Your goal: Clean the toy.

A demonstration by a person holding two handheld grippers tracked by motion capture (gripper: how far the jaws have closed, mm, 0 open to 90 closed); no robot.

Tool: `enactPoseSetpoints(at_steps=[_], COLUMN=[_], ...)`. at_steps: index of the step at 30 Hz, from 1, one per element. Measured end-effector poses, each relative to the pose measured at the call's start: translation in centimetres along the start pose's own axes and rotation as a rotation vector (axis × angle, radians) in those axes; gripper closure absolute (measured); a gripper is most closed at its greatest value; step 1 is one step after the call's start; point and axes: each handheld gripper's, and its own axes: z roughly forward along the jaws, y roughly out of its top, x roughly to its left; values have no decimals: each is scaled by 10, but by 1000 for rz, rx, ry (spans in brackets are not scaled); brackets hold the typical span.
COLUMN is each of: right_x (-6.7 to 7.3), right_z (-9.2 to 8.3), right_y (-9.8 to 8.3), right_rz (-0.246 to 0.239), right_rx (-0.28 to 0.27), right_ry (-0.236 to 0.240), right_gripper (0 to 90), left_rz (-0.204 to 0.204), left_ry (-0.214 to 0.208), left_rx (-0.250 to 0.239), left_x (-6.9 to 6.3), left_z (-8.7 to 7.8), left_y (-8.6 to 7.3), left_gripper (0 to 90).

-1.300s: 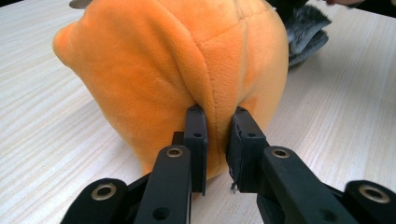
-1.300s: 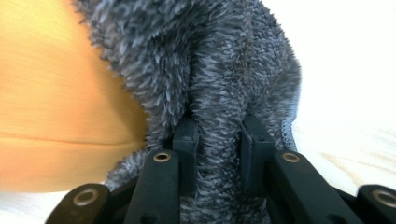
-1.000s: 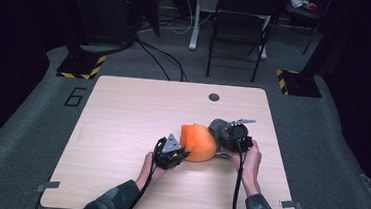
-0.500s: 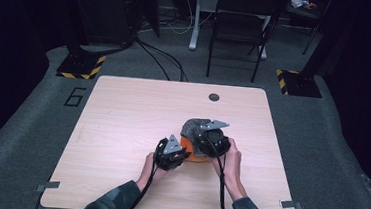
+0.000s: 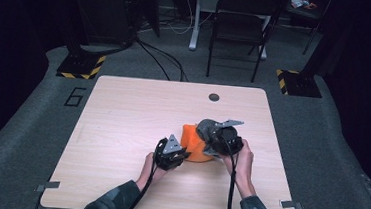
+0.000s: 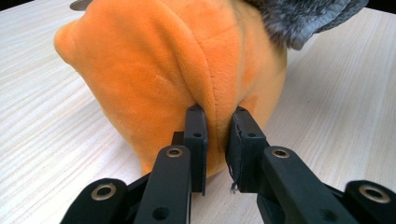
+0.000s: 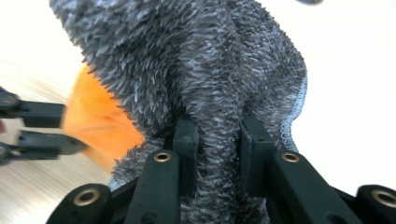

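Your left gripper (image 5: 183,152) sits near the middle of the wooden table (image 5: 121,129), a bit toward your side. Its jaws are squeezed onto a fold of the orange plush toy (image 6: 159,70), low down on the side that faces you. In the left gripper view you can see the soft orange cloth pinched between the two black pads, and the toy rests on the table. Just to the right of the orange toy is the grey fluffy cloth (image 7: 196,70). It lies against the top and right side of the toy. Your right gripper (image 5: 209,142) is clamped on a bunch of that grey cloth, and the fuzzy stuff bulges out between its jaws. Farther back on the table there is a small dark round hole (image 5: 214,97).
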Motion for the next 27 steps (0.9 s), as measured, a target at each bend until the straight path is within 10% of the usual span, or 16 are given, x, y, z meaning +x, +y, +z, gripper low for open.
enactPoseSetpoints(at_steps=[11, 18, 27], right_x=[-38, -40, -36], right_z=[31, 41, -12], right_y=[-24, -28, -5], right_rz=[134, 114, 105], right_rx=[143, 225, 44], right_ry=[-52, -89, -74], right_gripper=[718, 715, 716], left_rz=[-13, -10, -15], left_ry=[-14, -14, -12], left_rx=[3, 2, -4], left_x=[3, 3, 3], left_z=[0, -1, 0], left_y=[-1, 0, 0], left_gripper=[786, 782, 773])
